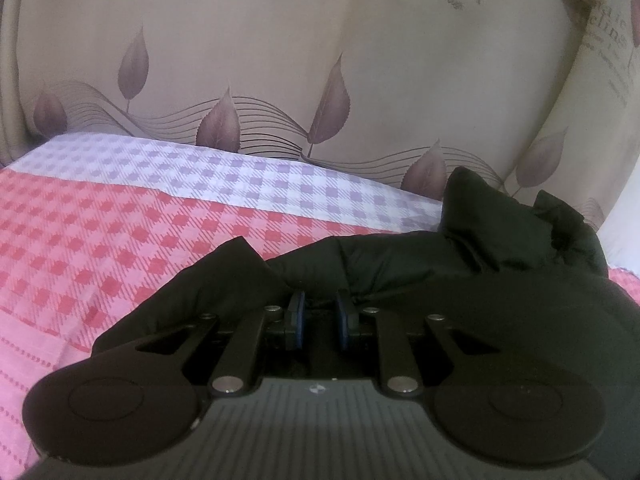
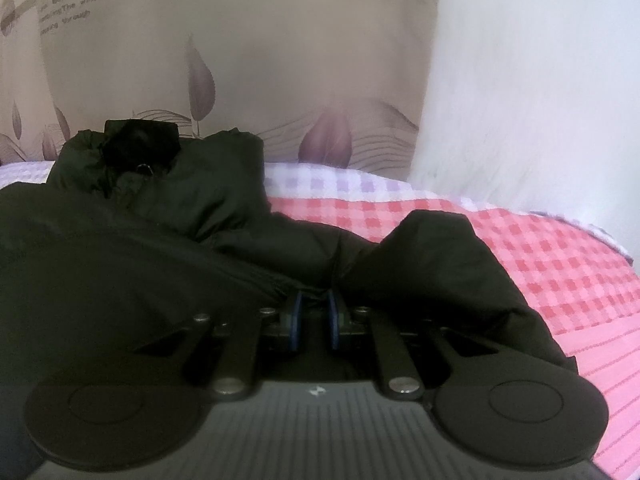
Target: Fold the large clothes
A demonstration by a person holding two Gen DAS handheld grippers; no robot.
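Observation:
A black padded jacket [image 1: 500, 248] lies on the bed. In the left wrist view its collar end bunches up at the right and a sleeve fold [image 1: 224, 276] sits just left of my left gripper [image 1: 320, 304]. The left jaws are narrowed on a fold of the jacket. In the right wrist view the jacket [image 2: 160, 216] fills the left half, its collar [image 2: 140, 140] raised at the back, a sleeve [image 2: 432, 256] to the right. My right gripper [image 2: 316, 300] is pinched on the jacket fabric too.
The bed sheet is checked pink [image 1: 100, 248] with a white and lilac band [image 1: 240, 172] along the far edge. A beige curtain with leaf print [image 1: 320, 60] hangs behind the bed. A white wall [image 2: 540, 100] stands at the right.

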